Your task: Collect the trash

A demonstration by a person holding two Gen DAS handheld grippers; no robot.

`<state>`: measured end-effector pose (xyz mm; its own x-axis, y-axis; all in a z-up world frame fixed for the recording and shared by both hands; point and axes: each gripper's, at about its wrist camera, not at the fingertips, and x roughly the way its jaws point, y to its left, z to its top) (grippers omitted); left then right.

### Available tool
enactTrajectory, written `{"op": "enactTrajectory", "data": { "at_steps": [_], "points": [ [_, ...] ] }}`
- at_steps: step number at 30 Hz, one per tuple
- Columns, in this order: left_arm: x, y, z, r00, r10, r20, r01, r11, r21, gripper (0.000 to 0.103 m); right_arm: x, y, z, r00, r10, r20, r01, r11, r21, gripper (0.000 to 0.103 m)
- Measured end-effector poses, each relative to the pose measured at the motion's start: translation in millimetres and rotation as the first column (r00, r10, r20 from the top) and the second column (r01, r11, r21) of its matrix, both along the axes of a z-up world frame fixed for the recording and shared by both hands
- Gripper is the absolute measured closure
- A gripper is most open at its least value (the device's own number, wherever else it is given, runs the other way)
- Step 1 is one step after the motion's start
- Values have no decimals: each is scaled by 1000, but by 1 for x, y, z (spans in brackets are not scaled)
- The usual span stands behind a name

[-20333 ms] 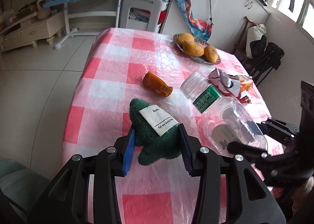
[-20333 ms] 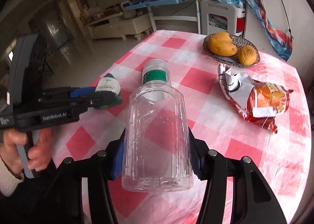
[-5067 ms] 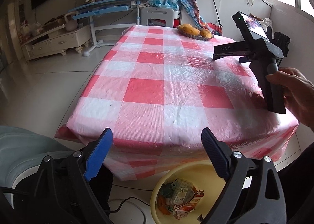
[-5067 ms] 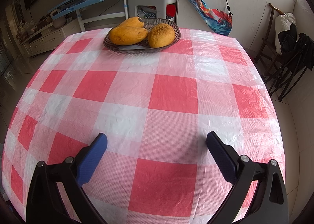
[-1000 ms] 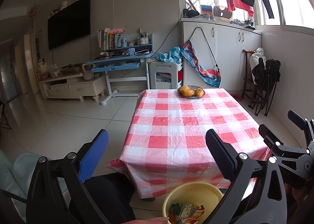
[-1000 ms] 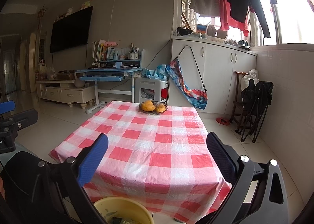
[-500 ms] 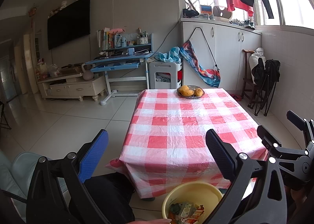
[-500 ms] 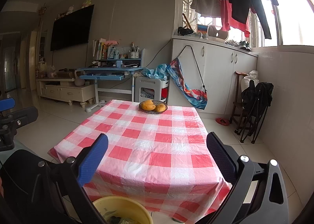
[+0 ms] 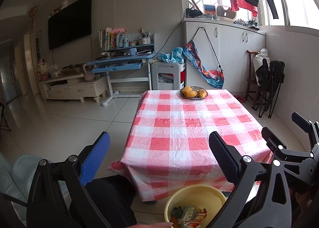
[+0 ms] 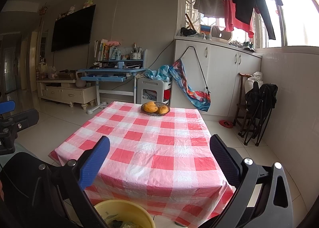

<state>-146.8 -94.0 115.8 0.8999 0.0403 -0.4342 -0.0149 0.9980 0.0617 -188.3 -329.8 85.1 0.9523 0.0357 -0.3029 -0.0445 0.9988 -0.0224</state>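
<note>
A yellow bin [image 9: 209,192] stands on the floor at the near end of the table and holds wrappers and other trash [image 9: 188,215]; its rim also shows in the right wrist view [image 10: 111,205]. My left gripper [image 9: 159,148] is open and empty, held back from and above the table's near end. My right gripper [image 10: 159,151] is open and empty, also back from the table. The right gripper shows at the right edge of the left wrist view [image 9: 287,128]. The red-and-white checked tablecloth [image 9: 191,128] bears no trash.
A dark basket of mangoes [image 9: 193,92] sits at the table's far end, also in the right wrist view [image 10: 155,108]. A pale chair [image 9: 12,174] is at the lower left. Folded black chairs [image 10: 257,108] stand by the right wall. A blue desk [image 9: 119,62] stands behind.
Over the last second almost nothing has moved; both grippers stay open. Twenty seconds ago the left held a green cloth and the right a clear bottle; the table held trash.
</note>
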Motion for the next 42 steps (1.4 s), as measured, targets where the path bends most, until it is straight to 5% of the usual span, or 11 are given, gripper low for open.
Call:
{"op": "enactTrajectory", "data": {
  "at_steps": [42],
  "points": [
    [-9,-11,-4,1000,-8,-10,8,1000,-7,7,1,-2,1,1000,2,-3,-2,1000,-5,7]
  ]
}}
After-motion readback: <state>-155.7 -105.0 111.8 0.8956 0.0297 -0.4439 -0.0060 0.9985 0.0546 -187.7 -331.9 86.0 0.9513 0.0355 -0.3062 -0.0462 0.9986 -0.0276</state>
